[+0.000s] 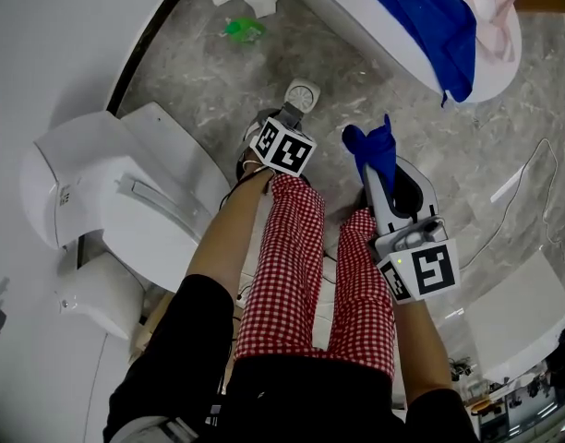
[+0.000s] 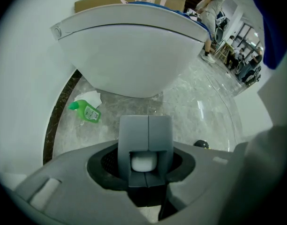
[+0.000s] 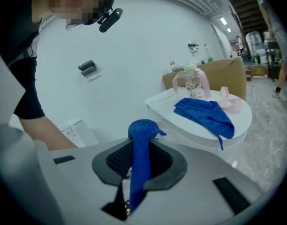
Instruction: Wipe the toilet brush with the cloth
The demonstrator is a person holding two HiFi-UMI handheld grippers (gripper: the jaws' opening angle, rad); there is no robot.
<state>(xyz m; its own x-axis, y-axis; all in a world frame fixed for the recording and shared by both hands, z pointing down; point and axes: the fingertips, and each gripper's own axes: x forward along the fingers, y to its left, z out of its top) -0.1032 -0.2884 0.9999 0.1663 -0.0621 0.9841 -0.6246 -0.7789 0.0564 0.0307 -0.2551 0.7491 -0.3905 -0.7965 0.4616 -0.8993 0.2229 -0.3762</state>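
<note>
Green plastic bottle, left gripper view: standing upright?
No, the green plastic bottle lies on its side on the grey marble floor, next to crumpled white paper.

We wear red-and-white checked trousers (image 1: 287,275) and a black short-sleeved top (image 1: 176,340), sleeves at seven and five o'clock. The left gripper (image 2: 146,135) and right gripper (image 3: 142,149) are grey-bodied. Each carries a white cube with black square markers, at twelve (image 1: 284,146) and four o'clock (image 1: 421,270). A thin dark cable (image 1: 234,192) runs beside our left forearm.

I'm working in a mock bathroom: one white toilet (image 1: 126,201), a second toilet (image 2: 129,55), grey marble floor (image 1: 199,72), open workshop hall (image 2: 242,55) beyond
</note>
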